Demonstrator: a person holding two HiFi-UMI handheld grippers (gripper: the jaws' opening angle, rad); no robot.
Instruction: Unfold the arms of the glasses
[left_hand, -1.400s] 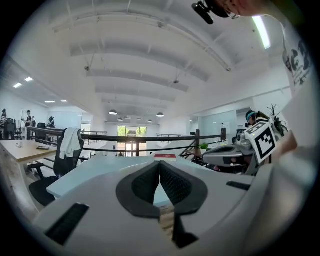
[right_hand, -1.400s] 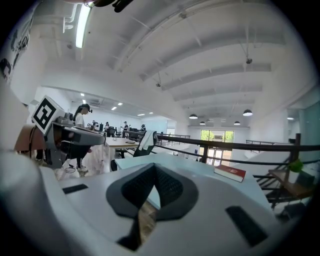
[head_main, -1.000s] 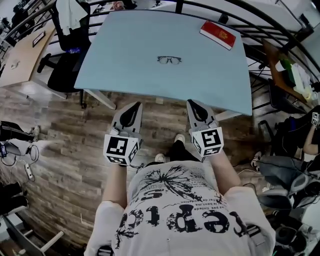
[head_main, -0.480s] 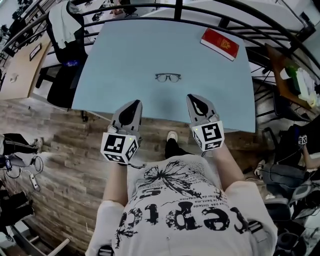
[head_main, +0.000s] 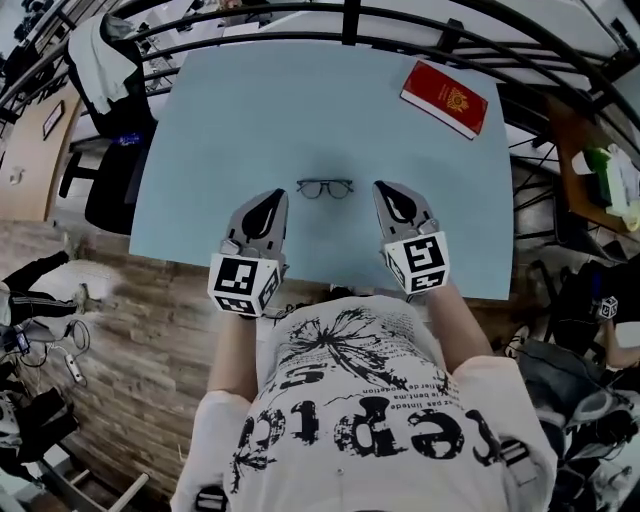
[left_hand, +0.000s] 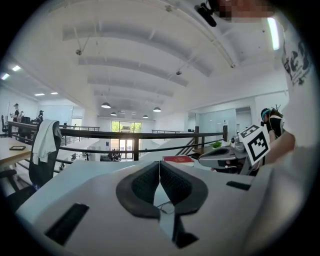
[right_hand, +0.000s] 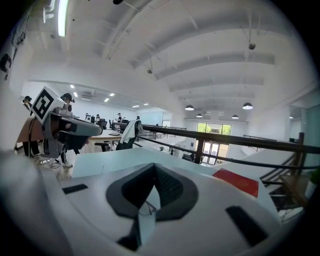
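Dark thin-framed glasses (head_main: 325, 188) sat between left gripper (head_main: 270, 203) and right gripper (head_main: 393, 198), both closed, empty; jaws probably needed opening before pinching the arms

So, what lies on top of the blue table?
A pair of glasses on the near half and a red booklet at the far right corner. The left gripper and right gripper hide small patches of table.

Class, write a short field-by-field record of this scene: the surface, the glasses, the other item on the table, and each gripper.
surface: light blue table
glasses: lying on the table near its front edge, between the two grippers, touched by neither
other item: red booklet near the far right corner
left gripper: fingers together, holding nothing
right gripper: fingers together, holding nothing
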